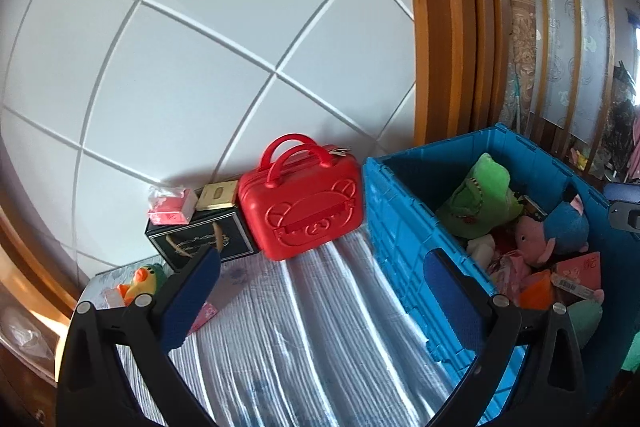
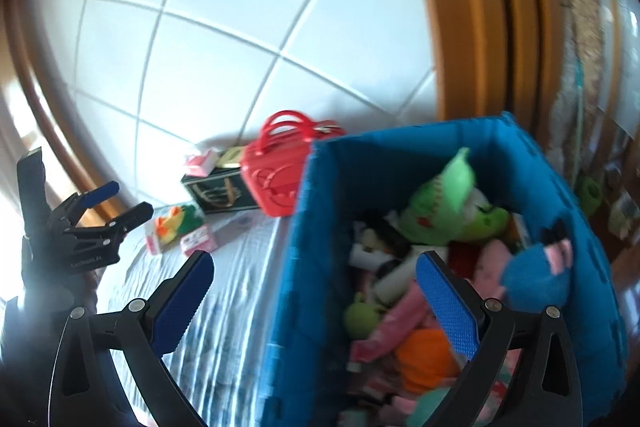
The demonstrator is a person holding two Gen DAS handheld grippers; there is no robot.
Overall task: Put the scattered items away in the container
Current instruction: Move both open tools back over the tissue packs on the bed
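Both grippers, left (image 1: 320,291) and right (image 2: 316,299), were spread wide and held nothing. The blue crate (image 1: 400,227) sat full of toys; a duck toy (image 1: 140,283) lay outside it.

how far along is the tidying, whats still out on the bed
Mostly done: the blue plastic crate already holds a green plush dinosaur, a pink and blue plush and red packets. Nothing is in hand; the left claw and the right claw are both open and empty. Still out: the red hard-shell mini suitcase, the black and gold box, the small pink packet on it, and the yellow duck toy.
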